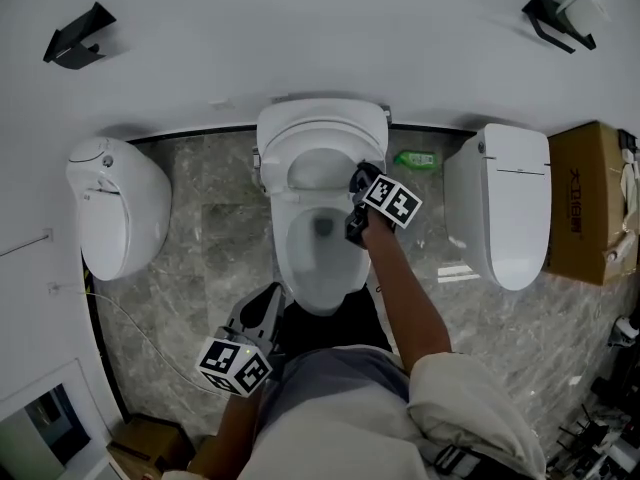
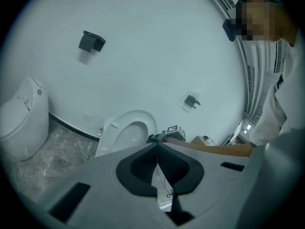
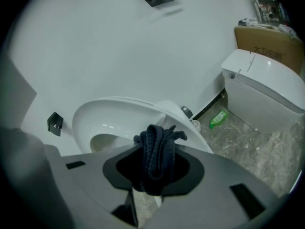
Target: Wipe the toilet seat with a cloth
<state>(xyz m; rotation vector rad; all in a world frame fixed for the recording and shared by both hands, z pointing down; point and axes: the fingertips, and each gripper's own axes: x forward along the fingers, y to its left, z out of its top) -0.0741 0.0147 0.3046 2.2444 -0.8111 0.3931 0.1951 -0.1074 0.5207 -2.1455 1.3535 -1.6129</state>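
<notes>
A white toilet stands in the middle with its lid raised against the wall and its seat down around the bowl. My right gripper is over the seat's right rear part, shut on a bunched dark blue cloth. In the right gripper view the white seat and bowl lie just beyond the cloth. My left gripper hangs low by the bowl's front left, shut with nothing between its jaws. It looks toward the raised lid.
Two more white toilets flank this one, one at the left and one at the right. A green bottle lies on the marble floor by the wall. A cardboard box stands far right. Black holders are fixed on the wall.
</notes>
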